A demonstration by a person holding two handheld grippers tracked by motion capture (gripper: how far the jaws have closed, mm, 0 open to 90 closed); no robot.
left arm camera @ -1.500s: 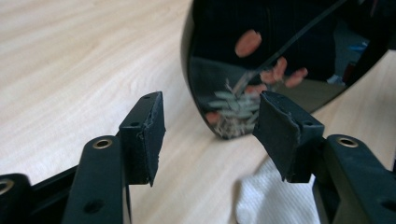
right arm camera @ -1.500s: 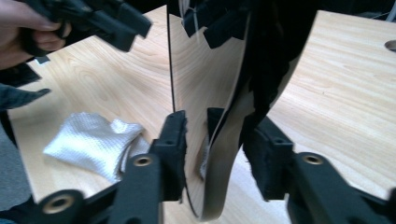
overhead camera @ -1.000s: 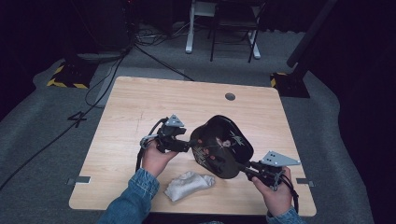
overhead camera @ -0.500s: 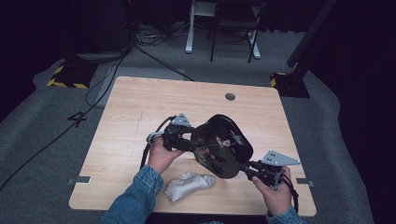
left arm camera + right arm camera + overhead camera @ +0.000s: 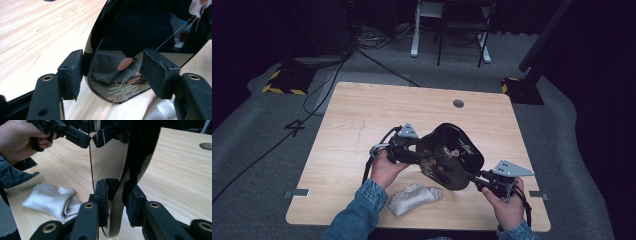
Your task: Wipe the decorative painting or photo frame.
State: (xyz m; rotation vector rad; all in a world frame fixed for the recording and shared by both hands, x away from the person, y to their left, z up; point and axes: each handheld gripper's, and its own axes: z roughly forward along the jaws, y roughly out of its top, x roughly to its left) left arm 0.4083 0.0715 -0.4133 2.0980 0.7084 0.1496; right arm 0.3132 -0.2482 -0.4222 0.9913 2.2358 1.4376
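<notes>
A pale wooden surface has a round hole near its far edge, toward twelve o'clock. A crumpled grey cloth lies at six o'clock, by the near edge. Beyond, black cables trail across the grey floor at ten o'clock.

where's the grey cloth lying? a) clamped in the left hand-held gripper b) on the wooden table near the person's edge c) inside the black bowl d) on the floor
b: the crumpled grey woven cloth lies flat on the light wooden table, beside the glossy black lacquered bowl, with no jaws on it.
</notes>
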